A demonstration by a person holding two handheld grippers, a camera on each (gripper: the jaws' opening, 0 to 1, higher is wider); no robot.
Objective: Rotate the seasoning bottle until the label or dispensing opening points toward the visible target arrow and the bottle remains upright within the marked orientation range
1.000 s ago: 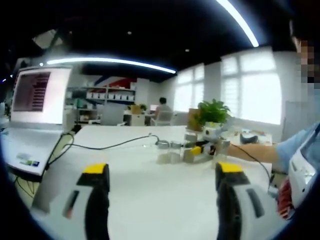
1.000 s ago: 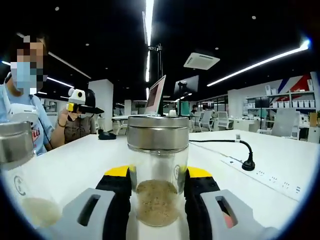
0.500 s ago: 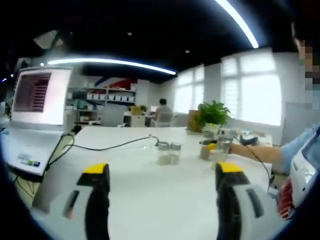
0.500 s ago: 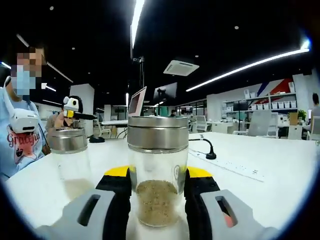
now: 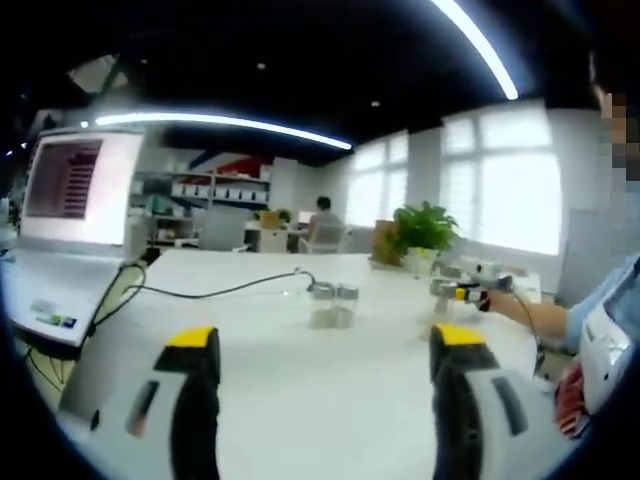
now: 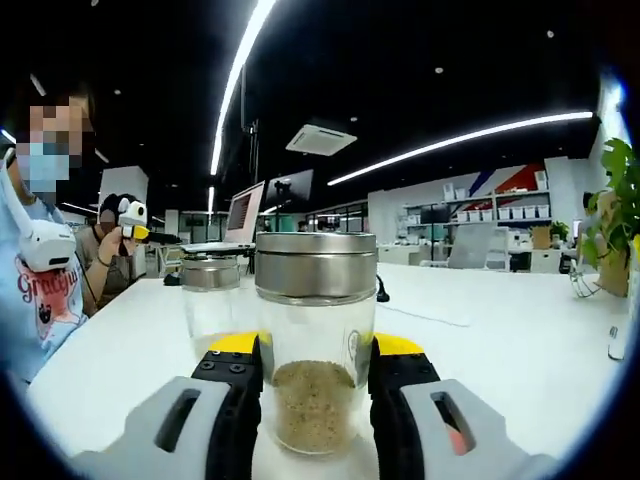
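The right gripper (image 6: 315,385) pinched the seasoning bottle (image 6: 315,340) low on its glass — upright, lid clear, presumably so it could be turned. A second jar (image 6: 211,300) stood just behind the bottle. The left gripper (image 5: 320,400) hung spread over the white table (image 5: 320,400), well short of two jars (image 5: 333,303) — apparently idle.

The seasoning bottle (image 6: 315,345) is clear glass with a brushed silver metal cap and tan, sandy powder in its lower part. The right gripper (image 6: 315,400) clasping it has black jaws with yellow tips on a light grey body, with a small red mark on the right side. A second jar (image 6: 209,300) just behind it on the left is clear with a silver cap.

The left gripper (image 5: 318,385) has the same black jaws, yellow tips and grey body. The table (image 5: 300,370) is plain white, crossed by a black cable (image 5: 210,292). The laptop (image 5: 65,215) is white, its screen pale with red lines. A potted plant (image 5: 425,228) at the far right is green.
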